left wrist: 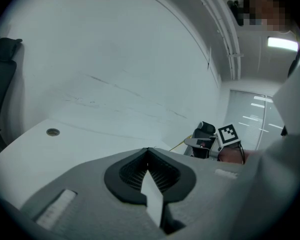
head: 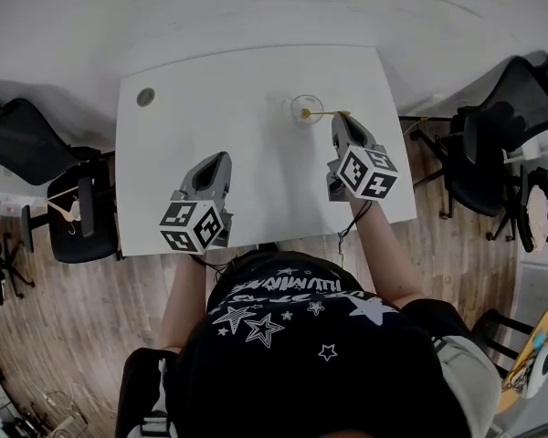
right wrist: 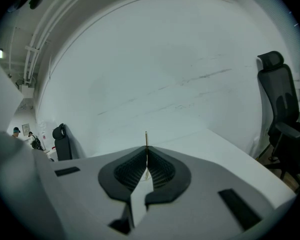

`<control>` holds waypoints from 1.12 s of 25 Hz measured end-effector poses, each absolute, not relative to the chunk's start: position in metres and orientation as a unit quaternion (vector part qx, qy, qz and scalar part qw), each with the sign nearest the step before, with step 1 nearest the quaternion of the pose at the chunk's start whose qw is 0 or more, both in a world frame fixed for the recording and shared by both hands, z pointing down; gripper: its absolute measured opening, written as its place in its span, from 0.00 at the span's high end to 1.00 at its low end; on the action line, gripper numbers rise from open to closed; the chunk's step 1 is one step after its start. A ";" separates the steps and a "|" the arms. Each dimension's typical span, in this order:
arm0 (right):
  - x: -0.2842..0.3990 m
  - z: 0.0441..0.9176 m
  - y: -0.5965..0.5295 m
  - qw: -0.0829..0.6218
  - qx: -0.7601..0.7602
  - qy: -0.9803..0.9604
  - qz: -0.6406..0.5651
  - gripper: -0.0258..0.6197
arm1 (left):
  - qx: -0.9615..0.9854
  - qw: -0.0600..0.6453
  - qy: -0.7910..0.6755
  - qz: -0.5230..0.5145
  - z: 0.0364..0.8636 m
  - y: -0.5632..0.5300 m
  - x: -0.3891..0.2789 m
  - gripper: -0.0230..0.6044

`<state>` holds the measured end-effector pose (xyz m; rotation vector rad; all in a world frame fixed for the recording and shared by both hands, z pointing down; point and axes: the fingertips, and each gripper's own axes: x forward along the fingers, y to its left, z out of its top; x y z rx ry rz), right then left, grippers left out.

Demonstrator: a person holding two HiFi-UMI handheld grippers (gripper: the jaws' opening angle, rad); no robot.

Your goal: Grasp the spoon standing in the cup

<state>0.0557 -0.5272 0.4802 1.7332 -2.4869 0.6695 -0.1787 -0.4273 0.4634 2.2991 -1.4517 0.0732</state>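
As the right tool [head: 338,119] sits at the far right part of the worktop [head: 210,89], its jaws are pressed together on the thin gold handle of the spoon [head: 329,113], so the grasp itself looks made. In the right gripper view the handle tip [right wrist: 146,138] pokes up just past the meeting point of the jaws [right wrist: 146,149], with no gap showing on either side of it. The spoon leans out of the clear cup [head: 307,109] toward that tool, its lower end inside the cup and its upper end in the grip. The cup stands upright, just beside the tool's tips.

The left tool [head: 221,160] hangs over the near middle of the worktop, well apart from the cup. Its jaws [left wrist: 148,151] are together with nothing between them, and it takes no part in the hold.

The step in hand, then, reads as the close on the handle, at or near its end. The hold is near the very tip of a slim, smooth handle, so it may pivot or slip. If the spoon is to come out next, the move calls for a steady clamp and a lift along the line of the lean. A sideways pull would likely drag the light cup or tip it, since nothing steadies it
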 end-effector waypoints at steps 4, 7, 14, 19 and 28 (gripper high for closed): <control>0.062 0.466 -0.518 0.005 0.554 -0.806 0.208 0.94 | 0.825 0.205 -0.526 0.022 0.458 -0.421 -0.175 0.95; 0.068 0.453 -0.511 -0.004 0.552 -0.810 0.198 0.94 | 0.824 0.203 -0.529 0.019 0.455 -0.415 -0.170 0.95; 0.076 0.427 -0.492 -0.019 0.539 -0.823 0.177 0.94 | 0.823 0.195 -0.533 0.015 0.446 -0.395 -0.155 0.95; 0.080 0.423 -0.473 -0.028 0.533 -0.827 0.177 0.94 | 0.823 0.191 -0.535 0.016 0.444 -0.378 -0.147 0.95; 0.095 0.431 -0.432 -0.022 0.526 -0.830 0.182 0.94 | 0.822 0.189 -0.537 0.018 0.444 -0.339 -0.130 0.95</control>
